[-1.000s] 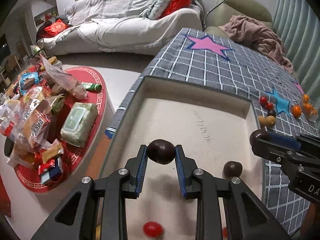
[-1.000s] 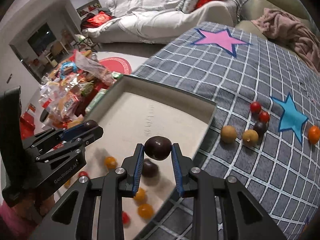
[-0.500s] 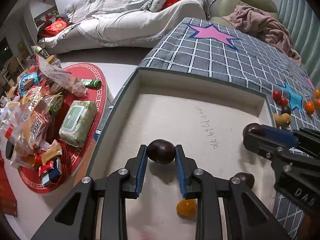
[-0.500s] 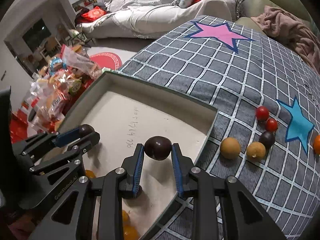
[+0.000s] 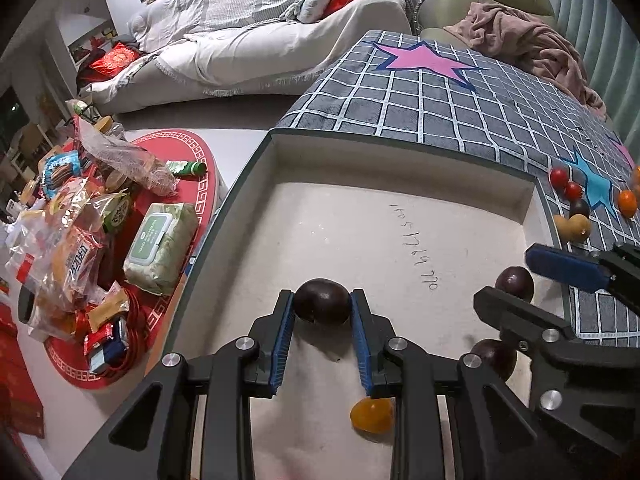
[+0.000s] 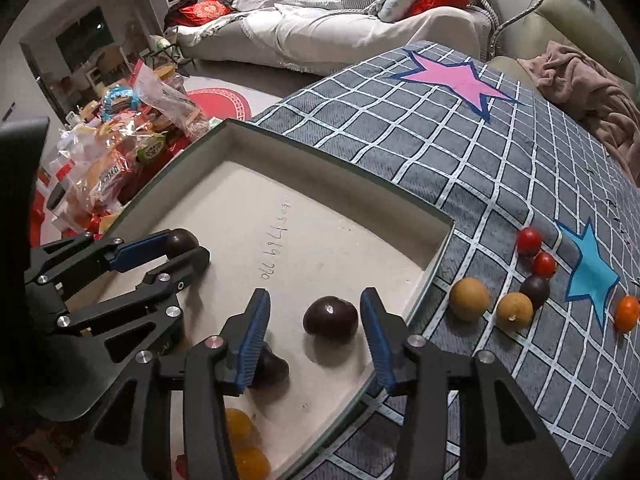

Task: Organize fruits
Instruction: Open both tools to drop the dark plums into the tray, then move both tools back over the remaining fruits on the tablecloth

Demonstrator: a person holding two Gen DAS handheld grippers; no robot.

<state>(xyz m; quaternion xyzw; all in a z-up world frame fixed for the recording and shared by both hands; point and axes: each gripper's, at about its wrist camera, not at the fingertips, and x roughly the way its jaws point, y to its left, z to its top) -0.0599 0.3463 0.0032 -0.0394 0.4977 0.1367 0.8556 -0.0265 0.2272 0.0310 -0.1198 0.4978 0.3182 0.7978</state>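
Note:
My left gripper is shut on a dark purple fruit, low over the floor of the shallow white tray. It also shows in the right wrist view. My right gripper is open; a second dark purple fruit lies on the tray floor between its jaws, also in the left wrist view. Another dark fruit and orange fruits lie nearer in the tray. On the cloth right of the tray lie two brown fruits, red tomatoes, a dark fruit and an orange one.
The tray rests on a grey checked cloth with pink and blue stars. To the left, lower down, a red round table is piled with snack packets. A white sofa and a pink blanket lie beyond.
My right gripper has opened and let its dark fruit down onto the tray floor. Both grippers have moved forward over the tray. The left gripper still holds its fruit.

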